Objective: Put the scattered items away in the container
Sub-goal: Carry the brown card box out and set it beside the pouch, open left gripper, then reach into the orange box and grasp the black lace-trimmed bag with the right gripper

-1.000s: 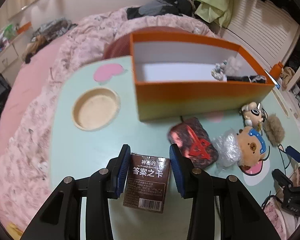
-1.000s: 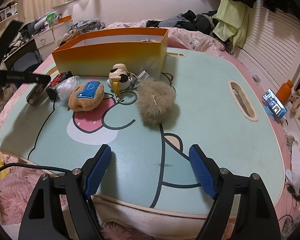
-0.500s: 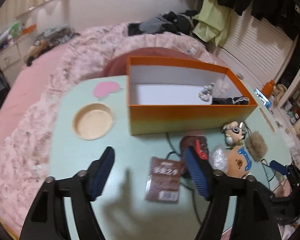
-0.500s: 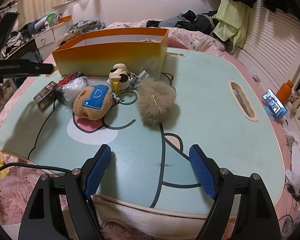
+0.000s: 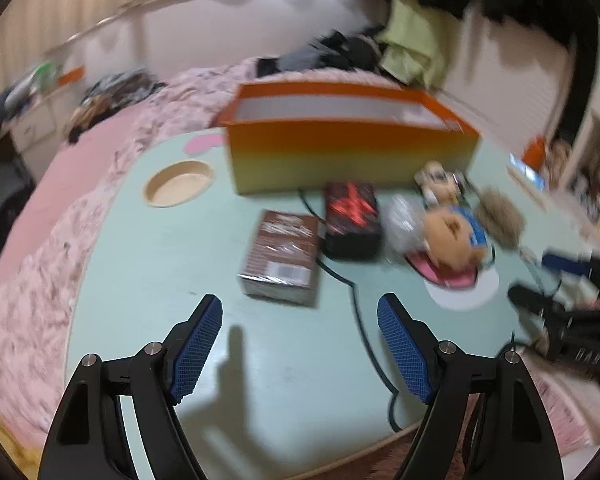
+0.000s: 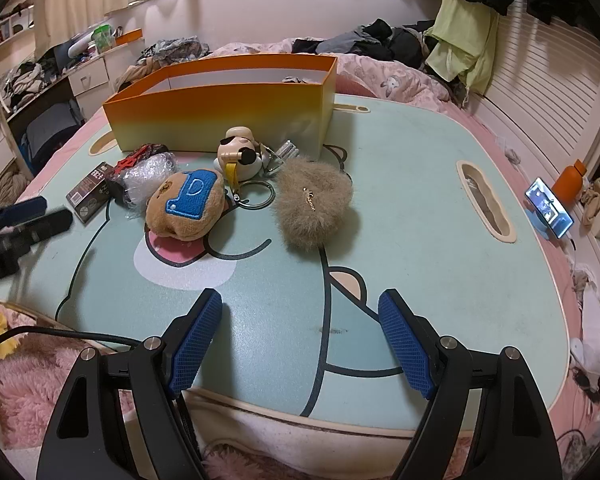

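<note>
Left gripper [image 5: 299,314] tilted steeply down over the near part of the mint-green cartoon-printed table [image 5: 148,264], blue-padded jaws spread wide after just opening, nothing between them. Just beyond the tips, released and lying flat: brown rectangular card box wrapped in clear film [image 5: 282,256], long axis running near to far, barcode end towards the jaws. Immediately right of it, a black pouch with a red pattern [image 5: 352,220], then a crinkled clear plastic wrap [image 5: 400,224] and a brown plush bear head with a blue patch [image 5: 454,236]. Farther back, the long orange-to-yellow cardboard container [image 5: 348,156], open top, long side facing the jaws; left wrist view blurred.

Right gripper [image 6: 300,320] also angled down, jaws wide apart and empty above bare table near its near edge. Ahead: the bear head, a cream toy figure in dark sunglasses on a key ring [image 6: 238,156], a beige fluffy fur pouch [image 6: 314,204], all clustered before the container. Broad clear tabletop to the right of the fur pouch and near both grippers
</note>
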Demonstrator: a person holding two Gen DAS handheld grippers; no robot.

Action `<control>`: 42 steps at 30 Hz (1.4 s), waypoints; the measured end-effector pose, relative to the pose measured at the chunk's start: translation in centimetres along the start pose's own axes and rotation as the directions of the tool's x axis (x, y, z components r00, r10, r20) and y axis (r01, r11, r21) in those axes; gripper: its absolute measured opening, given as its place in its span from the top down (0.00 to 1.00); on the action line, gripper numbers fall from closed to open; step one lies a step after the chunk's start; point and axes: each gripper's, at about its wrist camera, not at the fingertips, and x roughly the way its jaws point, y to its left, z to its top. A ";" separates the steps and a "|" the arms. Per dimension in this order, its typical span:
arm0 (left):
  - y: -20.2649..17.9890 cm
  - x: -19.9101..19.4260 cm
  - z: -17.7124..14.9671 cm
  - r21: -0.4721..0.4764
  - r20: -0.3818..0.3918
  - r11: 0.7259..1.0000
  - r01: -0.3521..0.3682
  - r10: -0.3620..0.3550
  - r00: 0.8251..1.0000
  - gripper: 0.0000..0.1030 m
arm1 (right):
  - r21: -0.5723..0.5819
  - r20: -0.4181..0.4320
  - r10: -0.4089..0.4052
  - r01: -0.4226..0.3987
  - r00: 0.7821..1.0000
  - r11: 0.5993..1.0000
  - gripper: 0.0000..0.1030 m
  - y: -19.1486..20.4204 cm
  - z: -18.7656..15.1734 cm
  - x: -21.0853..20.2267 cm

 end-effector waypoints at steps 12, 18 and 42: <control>0.1 1.5 -0.8 -0.035 -0.018 0.999 -0.012 0.011 1.000 0.00 | -0.044 0.097 0.117 -0.113 0.988 0.993 0.64 -0.6 8.0 -1.4; -0.4 1.4 -1.0 -0.023 -0.013 1.000 -0.001 0.001 1.000 0.00 | -0.125 -0.005 0.117 -0.116 0.993 0.985 0.69 0.1 14.6 0.9; -0.4 1.3 -1.0 -0.017 -0.009 1.000 0.009 -0.009 1.000 0.00 | -0.057 -0.009 0.246 -0.246 0.969 0.968 0.94 -1.7 16.4 -0.5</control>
